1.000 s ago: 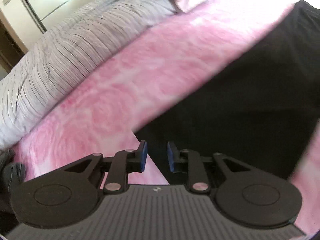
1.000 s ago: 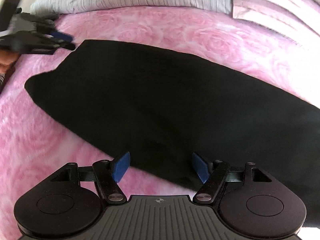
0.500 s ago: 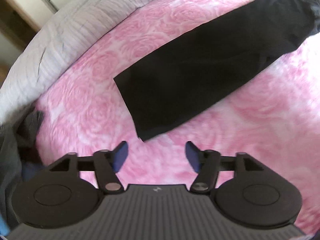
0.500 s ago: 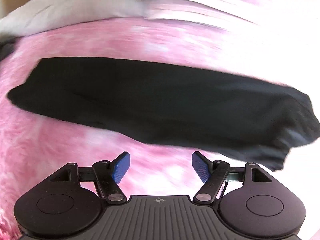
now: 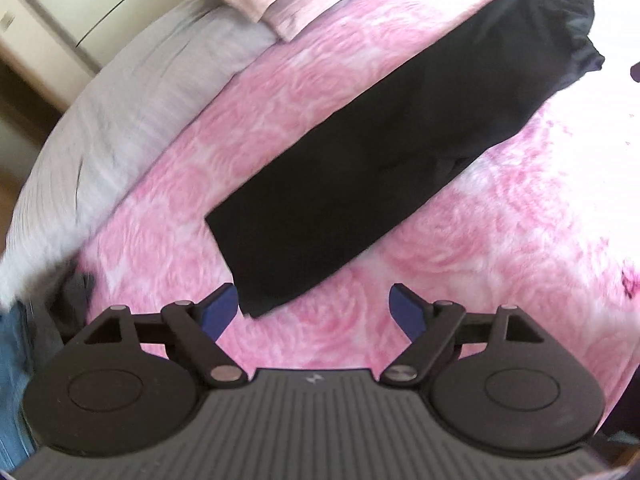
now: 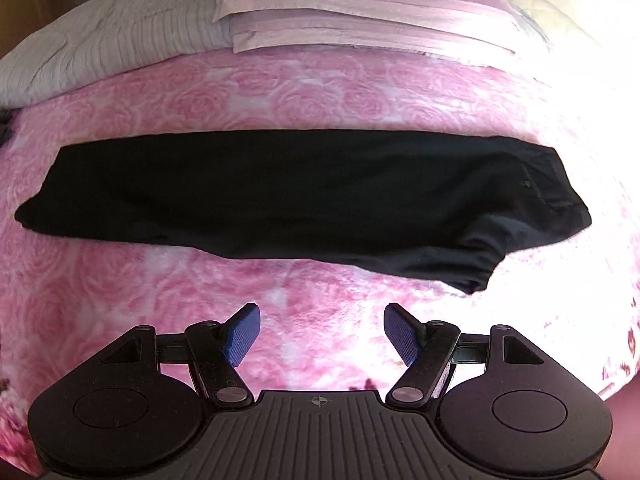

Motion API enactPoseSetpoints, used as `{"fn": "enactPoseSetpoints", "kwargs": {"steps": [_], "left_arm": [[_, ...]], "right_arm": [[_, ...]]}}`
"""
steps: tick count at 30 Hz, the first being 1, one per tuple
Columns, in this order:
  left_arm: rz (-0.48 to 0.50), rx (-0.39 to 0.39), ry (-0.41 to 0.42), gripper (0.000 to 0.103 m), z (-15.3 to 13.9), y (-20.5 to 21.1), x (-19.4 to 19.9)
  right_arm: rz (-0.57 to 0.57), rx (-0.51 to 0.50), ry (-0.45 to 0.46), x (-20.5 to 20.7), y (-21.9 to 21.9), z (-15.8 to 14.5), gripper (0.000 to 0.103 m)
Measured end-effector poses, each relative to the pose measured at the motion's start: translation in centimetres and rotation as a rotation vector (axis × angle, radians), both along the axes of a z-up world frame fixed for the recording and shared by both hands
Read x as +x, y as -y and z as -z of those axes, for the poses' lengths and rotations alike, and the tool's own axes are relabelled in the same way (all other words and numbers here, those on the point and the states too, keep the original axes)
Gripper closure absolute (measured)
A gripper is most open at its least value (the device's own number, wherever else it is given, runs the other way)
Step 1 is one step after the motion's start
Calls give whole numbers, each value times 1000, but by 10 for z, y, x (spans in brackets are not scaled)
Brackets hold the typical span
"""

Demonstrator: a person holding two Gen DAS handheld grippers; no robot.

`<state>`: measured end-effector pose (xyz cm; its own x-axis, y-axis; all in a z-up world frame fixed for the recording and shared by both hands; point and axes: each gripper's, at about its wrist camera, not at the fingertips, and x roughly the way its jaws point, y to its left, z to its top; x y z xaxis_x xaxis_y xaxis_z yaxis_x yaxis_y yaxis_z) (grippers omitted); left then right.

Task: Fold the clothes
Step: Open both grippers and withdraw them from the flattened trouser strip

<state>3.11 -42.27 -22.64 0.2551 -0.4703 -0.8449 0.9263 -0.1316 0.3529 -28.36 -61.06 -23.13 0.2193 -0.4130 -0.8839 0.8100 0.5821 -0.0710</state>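
A pair of black trousers (image 6: pixel 280 196) lies folded lengthwise in a long strip on the pink rose-patterned blanket (image 6: pixel 320 92). In the left wrist view the trousers (image 5: pixel 380 152) run diagonally from the leg end near my left gripper up to the bunched waist at the top right. My left gripper (image 5: pixel 312 308) is open and empty, just short of the leg end. My right gripper (image 6: pixel 320 328) is open and empty, held back from the strip's near edge with blanket between them.
A grey striped duvet (image 6: pixel 100 48) and a stack of folded pink bedding (image 6: pixel 352 12) lie at the far side of the bed. Dark and blue clothes (image 5: pixel 48 320) sit at the left edge of the left wrist view. A wardrobe (image 5: pixel 80 4) stands behind.
Both grippers have pulled back from the trousers, which now lie whole in view. The left gripper, narrowly open a second ago, has opened wide. The right stayed open.
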Motion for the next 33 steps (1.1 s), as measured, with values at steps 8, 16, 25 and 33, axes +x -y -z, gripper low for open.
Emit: {"fn": "enactPoseSetpoints", "kwargs": {"steps": [8, 16, 25, 33], "left_arm": [[199, -26, -33, 23, -12, 2, 29], [203, -19, -46, 22, -12, -5, 85], [145, -17, -55, 23, -12, -6, 104], [128, -5, -49, 22, -7, -10, 110]], "right_arm": [[98, 14, -40, 30, -38, -13, 31], [115, 4, -46, 82, -71, -18, 31], [90, -2, -49, 104, -66, -18, 31], [24, 1, -41, 119, -65, -5, 31]]}}
